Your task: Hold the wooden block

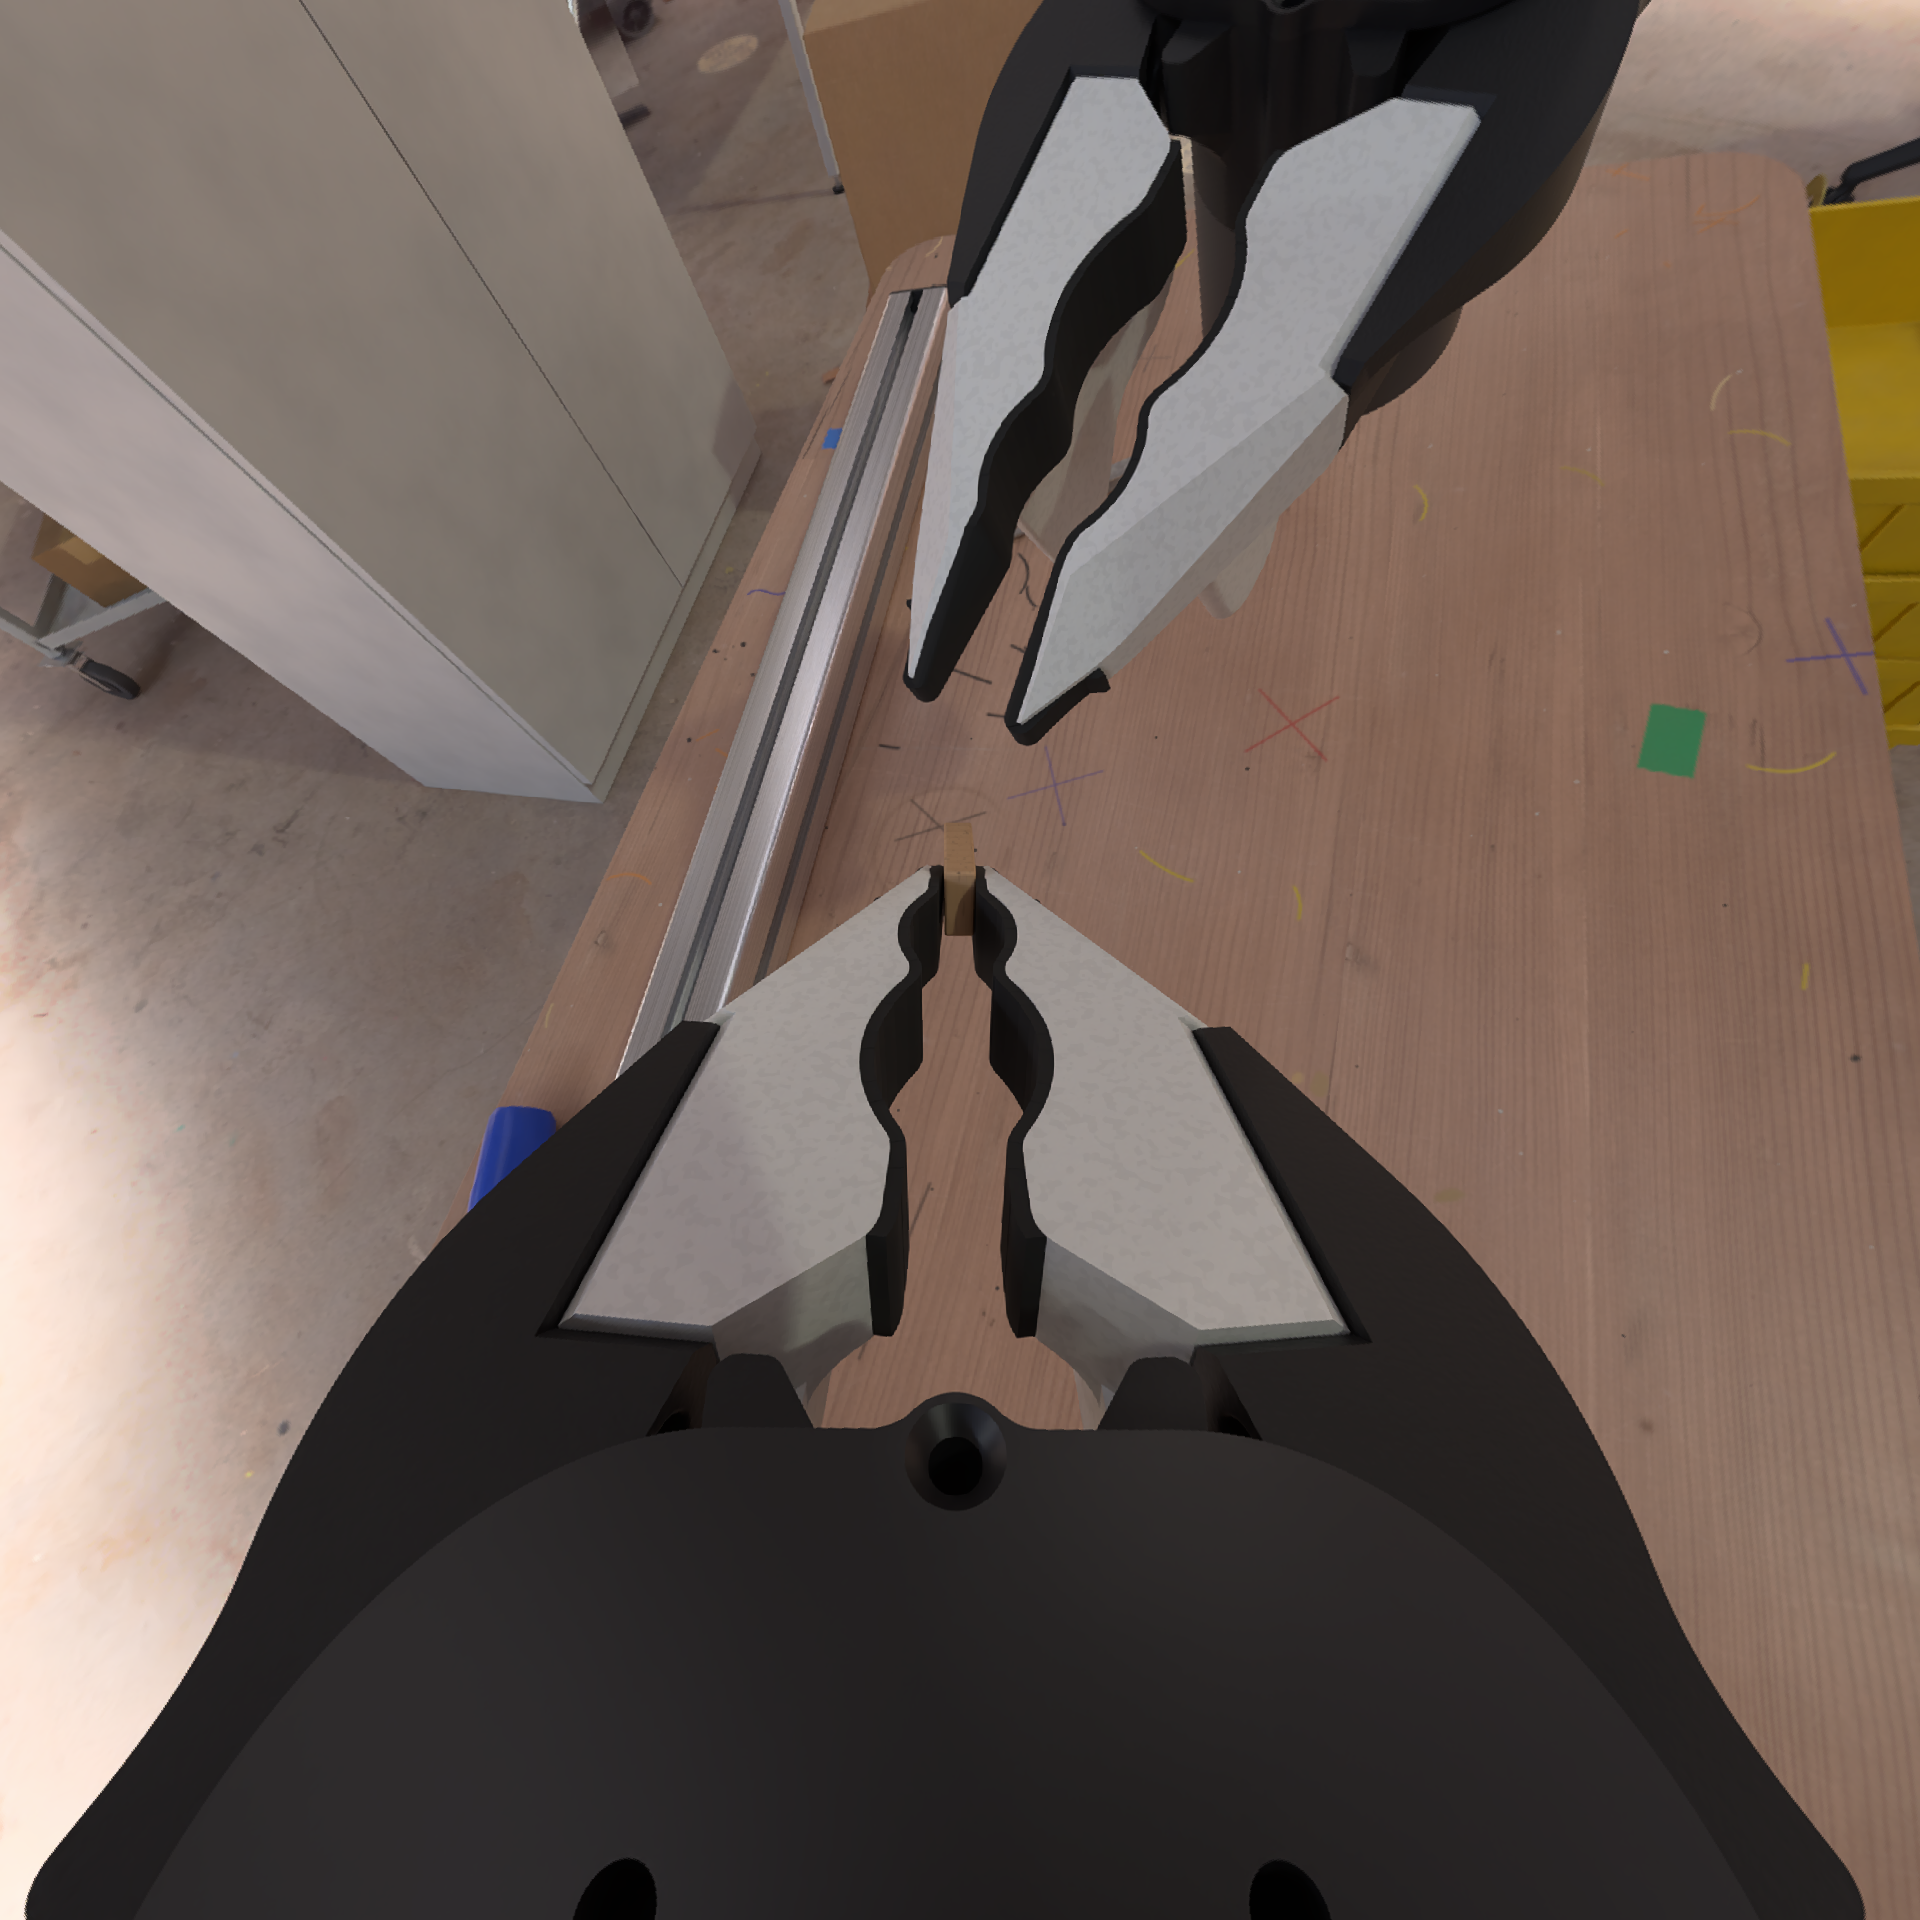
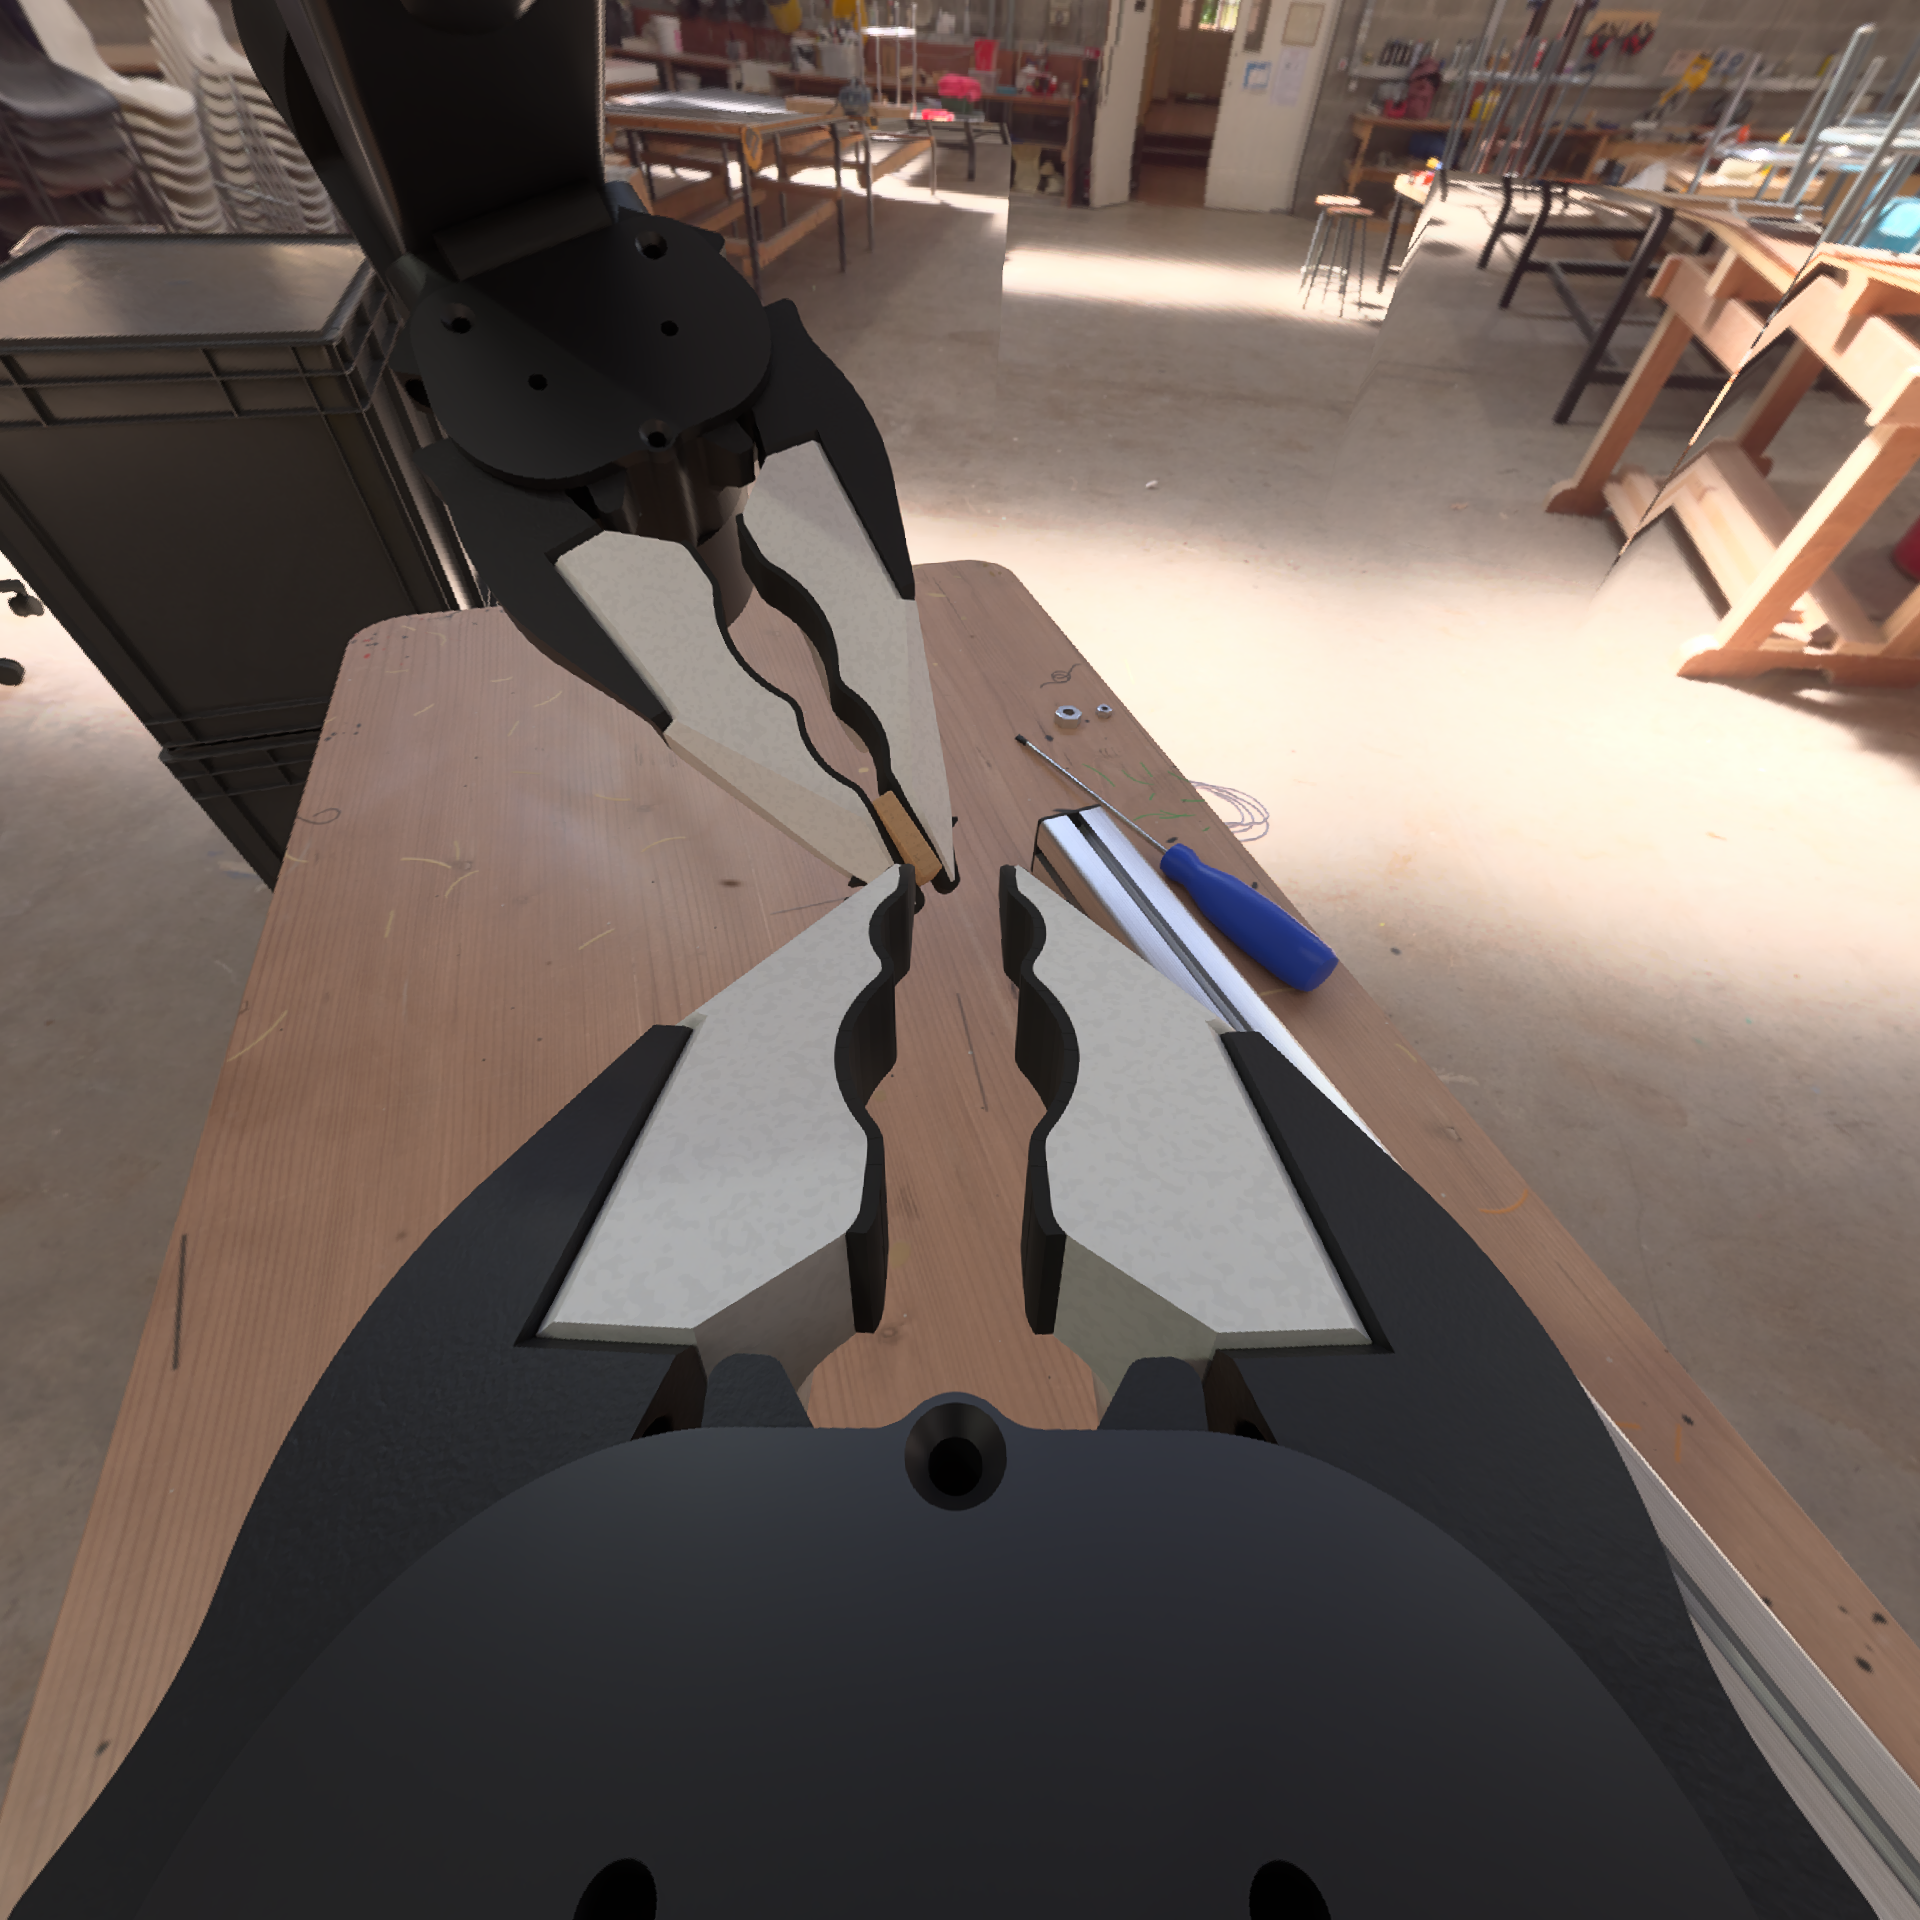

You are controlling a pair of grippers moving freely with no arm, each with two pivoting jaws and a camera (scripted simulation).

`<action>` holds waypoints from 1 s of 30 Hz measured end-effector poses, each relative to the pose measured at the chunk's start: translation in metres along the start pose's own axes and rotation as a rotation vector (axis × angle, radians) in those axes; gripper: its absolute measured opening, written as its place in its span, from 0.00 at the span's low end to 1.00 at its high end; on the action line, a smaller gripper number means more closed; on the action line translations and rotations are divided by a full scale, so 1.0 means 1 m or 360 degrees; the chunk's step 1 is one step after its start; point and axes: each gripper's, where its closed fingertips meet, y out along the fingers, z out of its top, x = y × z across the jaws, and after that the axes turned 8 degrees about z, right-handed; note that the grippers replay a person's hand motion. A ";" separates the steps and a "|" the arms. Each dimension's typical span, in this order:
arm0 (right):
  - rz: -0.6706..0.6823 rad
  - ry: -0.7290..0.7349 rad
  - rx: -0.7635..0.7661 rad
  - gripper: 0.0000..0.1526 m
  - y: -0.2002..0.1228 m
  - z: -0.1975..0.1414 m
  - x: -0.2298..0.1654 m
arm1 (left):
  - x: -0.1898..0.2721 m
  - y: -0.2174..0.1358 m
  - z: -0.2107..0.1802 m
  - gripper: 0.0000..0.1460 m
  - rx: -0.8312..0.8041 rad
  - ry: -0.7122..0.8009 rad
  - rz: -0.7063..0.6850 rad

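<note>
Pinching the wooden block [image 1: 957, 878] between its two fingertips, the left gripper [image 1: 957, 883] has its fingers drawn narrow, with only the width of the block between them; the block is small, pale tan and upright, and its upper end pokes out just past the tips; in the right wrist view the same block [image 2: 902, 824] sits wedged between the tips of the left gripper [image 2: 914, 847], which slants down toward the table [image 2: 499, 987] from above; whether the block touches the tabletop cannot be told; the right gripper [image 2: 956, 883] is empty, its fingers parted by a moderate gap with bare wood showing between them; its left fingertip [image 2: 899, 883] lies just beside the tips of the left gripper and the block, though contact cannot be told; seen from the left wrist view, the right gripper [image 1: 971, 696] hangs ahead of the left fingers, tips pointed down at the table [image 1: 1455, 935] and near the block but apart from it; beside the right finger of the right gripper lies a long metal rail [image 2: 1132, 904] along the table's edge, and just beyond it a screwdriver with a blue handle [image 2: 1247, 914]; farther past the screwdriver's tip sit two small metal nuts [image 2: 1081, 713]; a green patch [image 1: 1671, 739] marks the tabletop well to the right of the left fingers.
</note>
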 end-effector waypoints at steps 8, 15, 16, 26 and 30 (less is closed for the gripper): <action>-0.0055 -0.0055 0.0080 0.19 -0.006 0.009 0.002 | -0.002 -0.007 0.010 0.03 0.0129 -0.0078 -0.0066; -0.0045 -0.0286 0.0389 0.20 -0.026 0.042 -0.014 | -0.001 -0.016 0.030 0.03 0.0435 -0.0166 -0.0207; -0.0029 -0.0299 0.0430 0.18 -0.029 0.045 -0.016 | 0.000 -0.016 0.031 0.03 0.0450 -0.0171 -0.0226; 0.0044 -0.0418 0.0405 0.18 -0.026 0.047 -0.031 | 0.015 -0.032 0.047 0.03 0.0650 -0.0166 -0.0426; 0.0045 -0.0457 0.0417 0.18 -0.025 0.050 -0.035 | 0.017 -0.036 0.048 0.03 0.0665 -0.0164 -0.0451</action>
